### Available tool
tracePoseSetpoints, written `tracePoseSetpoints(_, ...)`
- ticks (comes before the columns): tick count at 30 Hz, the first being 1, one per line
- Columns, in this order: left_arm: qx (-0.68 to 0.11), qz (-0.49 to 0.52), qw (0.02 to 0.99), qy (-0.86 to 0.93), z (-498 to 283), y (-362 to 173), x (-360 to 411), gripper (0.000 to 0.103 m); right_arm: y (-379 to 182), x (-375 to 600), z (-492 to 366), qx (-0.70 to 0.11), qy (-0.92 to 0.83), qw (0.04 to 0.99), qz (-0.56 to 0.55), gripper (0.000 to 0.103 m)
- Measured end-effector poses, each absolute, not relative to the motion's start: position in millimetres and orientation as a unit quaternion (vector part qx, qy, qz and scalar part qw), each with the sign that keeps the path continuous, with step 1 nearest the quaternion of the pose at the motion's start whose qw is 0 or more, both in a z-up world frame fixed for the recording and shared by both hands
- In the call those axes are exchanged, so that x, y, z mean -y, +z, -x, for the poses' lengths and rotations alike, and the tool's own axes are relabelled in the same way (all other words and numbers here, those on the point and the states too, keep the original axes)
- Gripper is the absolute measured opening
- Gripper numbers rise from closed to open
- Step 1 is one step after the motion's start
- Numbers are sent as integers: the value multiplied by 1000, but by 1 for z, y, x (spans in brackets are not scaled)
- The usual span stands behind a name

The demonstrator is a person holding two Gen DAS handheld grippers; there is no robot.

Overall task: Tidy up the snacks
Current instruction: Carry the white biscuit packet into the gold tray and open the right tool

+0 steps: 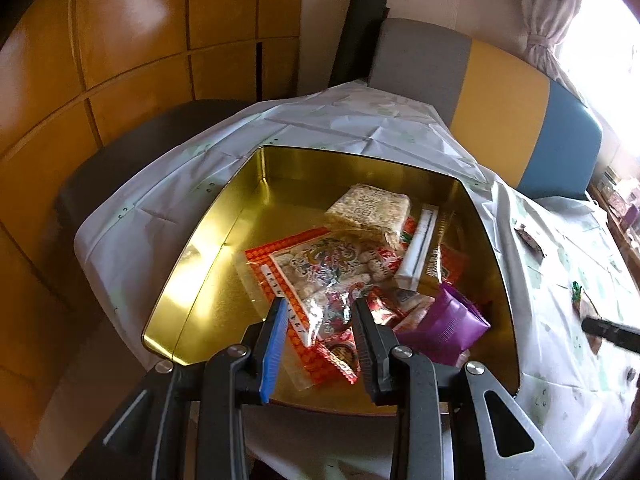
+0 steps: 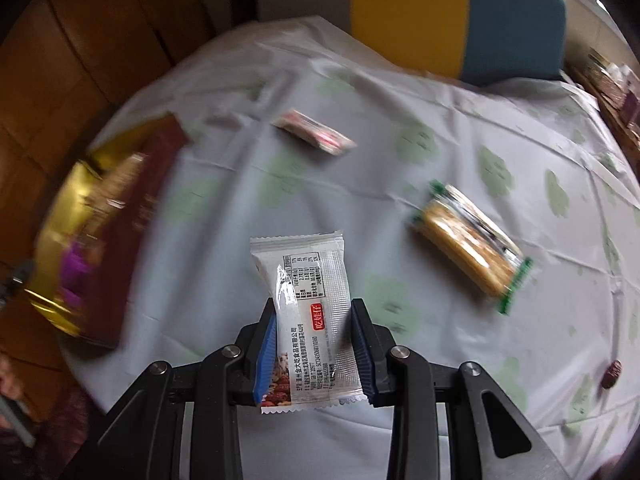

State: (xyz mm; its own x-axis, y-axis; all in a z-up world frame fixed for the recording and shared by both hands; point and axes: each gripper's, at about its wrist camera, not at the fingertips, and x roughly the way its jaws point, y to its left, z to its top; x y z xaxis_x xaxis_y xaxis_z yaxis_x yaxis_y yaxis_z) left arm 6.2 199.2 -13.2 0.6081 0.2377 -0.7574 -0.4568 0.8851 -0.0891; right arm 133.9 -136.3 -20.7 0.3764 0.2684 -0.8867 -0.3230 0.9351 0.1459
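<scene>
A gold tin box (image 1: 280, 168) sits on the white cloth and holds several snack packets, among them a red-edged bag (image 1: 320, 268), a purple packet (image 1: 444, 328) and a rice-cake pack (image 1: 368, 208). My left gripper (image 1: 320, 308) hovers open and empty over the tin's near side. My right gripper (image 2: 314, 320) is shut on a silver-white snack packet (image 2: 308, 304), held above the cloth. On the cloth lie a yellow cracker pack with green ends (image 2: 472, 240) and a small pink-white packet (image 2: 312, 132). The tin (image 2: 60, 216) shows blurred at the left in the right wrist view.
A grey, yellow and blue chair back (image 1: 500, 104) stands behind the table. Wooden cabinets (image 1: 120, 40) fill the left. A small dark round sweet (image 2: 612, 374) lies at the cloth's right. A dark red lid or box (image 2: 132, 216) leans by the tin.
</scene>
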Motion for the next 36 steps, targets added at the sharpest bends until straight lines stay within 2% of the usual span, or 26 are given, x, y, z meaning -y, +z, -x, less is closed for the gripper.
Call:
tracePoseSetpoints(10,-393,157,880,215,-1,-18,-220,34,22,17,-144,-501,296,813,-40,34)
tracePoseSetpoints(17,-393,160,880,213,-1,-20,-222,34,0,-50,-157,-520,300,799,-29,37)
tracePoseSetpoints(24,-393,160,881,210,-2,-19,-220,34,-24,-61,-142,-531,291,795,23,39)
tracePoseSetpoints(27,-394,158,881,208,-2,-19,-218,34,-23,-55,-139,-528,293,797,17,43)
tracePoseSetpoints(36,-388,150,887,199,-1,-13,-209,34,-1,-17,-123,-493,291,820,13,43)
